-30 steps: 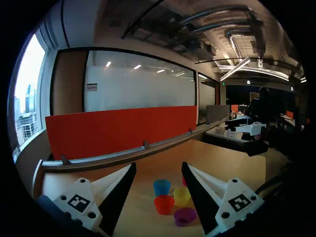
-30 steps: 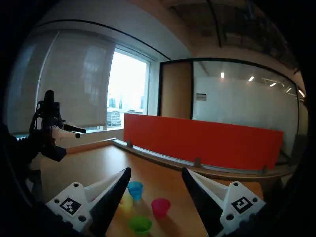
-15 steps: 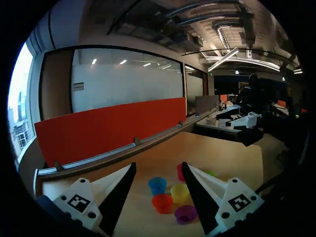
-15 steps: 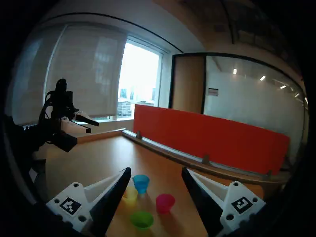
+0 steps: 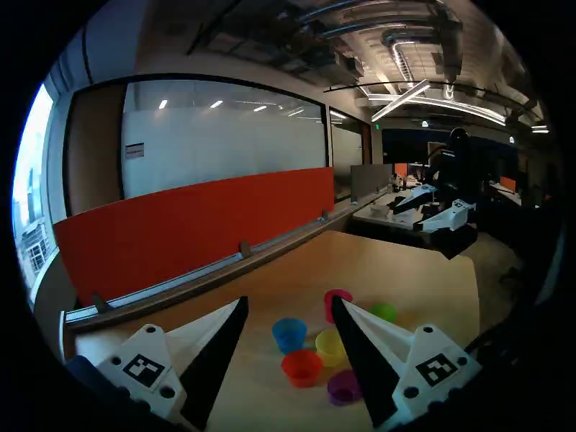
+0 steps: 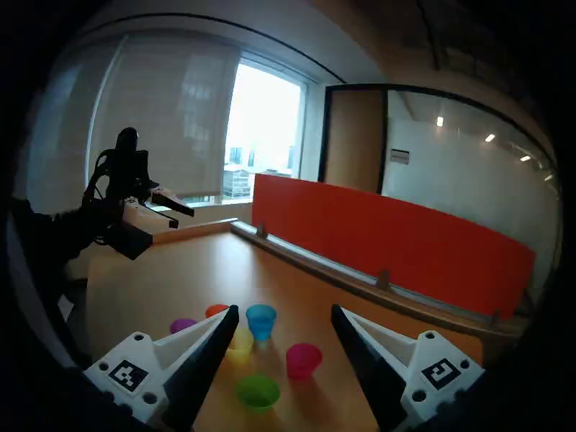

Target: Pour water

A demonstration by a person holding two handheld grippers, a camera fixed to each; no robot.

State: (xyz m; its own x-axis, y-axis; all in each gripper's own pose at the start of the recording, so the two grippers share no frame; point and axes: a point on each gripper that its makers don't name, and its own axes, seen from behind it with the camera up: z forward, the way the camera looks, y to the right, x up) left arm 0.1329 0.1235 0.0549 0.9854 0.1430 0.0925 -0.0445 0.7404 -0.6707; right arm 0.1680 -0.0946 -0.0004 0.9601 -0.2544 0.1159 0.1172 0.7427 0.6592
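Left gripper (image 5: 288, 299) and right gripper (image 6: 283, 308) both wide, empty. Cups (image 5: 289, 334) upright, mouths up, clustered; open table (image 5: 403, 273) all round them.

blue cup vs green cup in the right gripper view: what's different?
Colour: the blue cup is blue, the green cup is lime green.
Place: the blue cup stands farther from the camera, the green cup nearest to it.
View: the blue cup shows mostly its side wall, the green cup mostly its open mouth.
Shared: both stand upright on the wooden table, have the same tapered shape, stand apart from each other, and are untouched.
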